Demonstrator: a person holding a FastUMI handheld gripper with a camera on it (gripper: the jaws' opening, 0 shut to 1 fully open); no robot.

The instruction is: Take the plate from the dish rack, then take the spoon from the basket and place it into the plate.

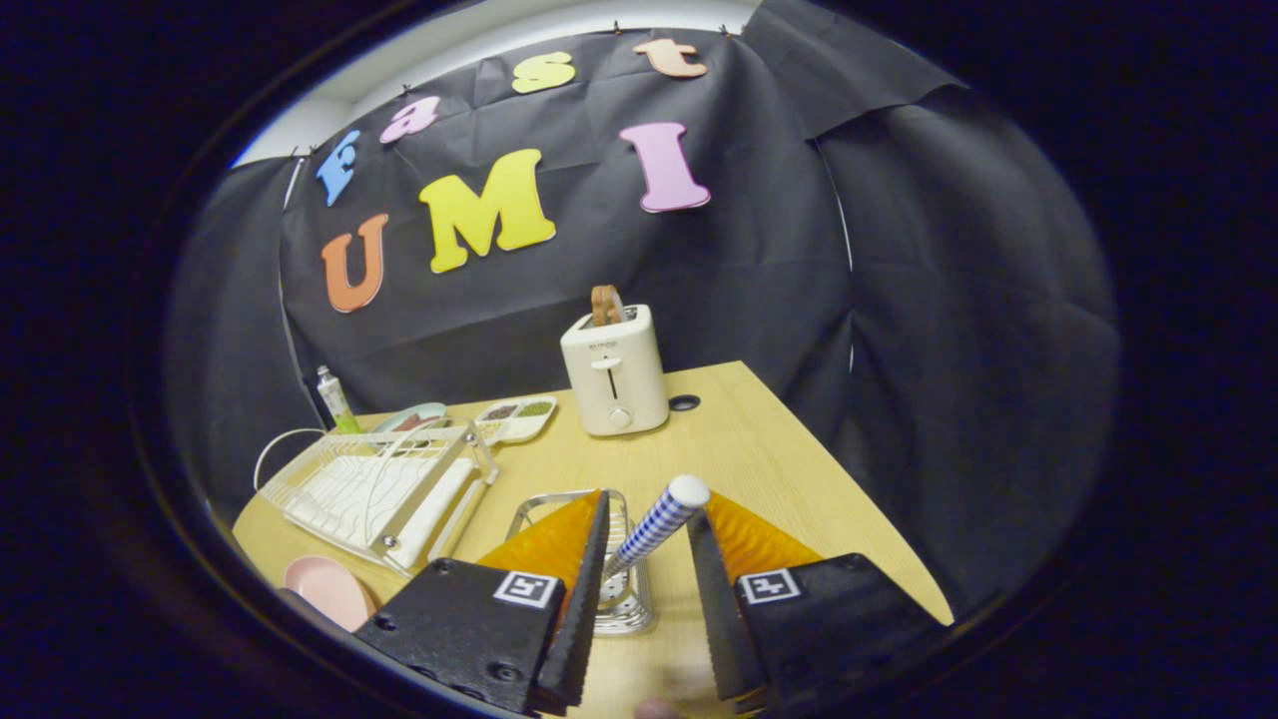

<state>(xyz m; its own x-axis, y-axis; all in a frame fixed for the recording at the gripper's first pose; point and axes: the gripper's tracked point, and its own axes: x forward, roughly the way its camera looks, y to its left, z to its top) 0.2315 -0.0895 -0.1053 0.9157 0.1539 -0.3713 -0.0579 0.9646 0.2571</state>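
Claw (pixel 647 539) spread around the spoon (pixel 654 524) handle rising from the basket (pixel 624 599); plate (pixel 329 589) lower left. Next: pinch, lift.

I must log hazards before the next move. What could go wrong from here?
The open gripper straddles the blue-checked spoon handle, which leans toward one finger; closing may pinch it off-centre.

Lifting could tip the light wire basket.

The pink plate lies past the white dish rack; the carry might clip it.

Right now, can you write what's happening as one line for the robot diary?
stage: reaching for spoon | tongs: open around spoon handle | spoon: standing in basket | plate: on table beside dish rack
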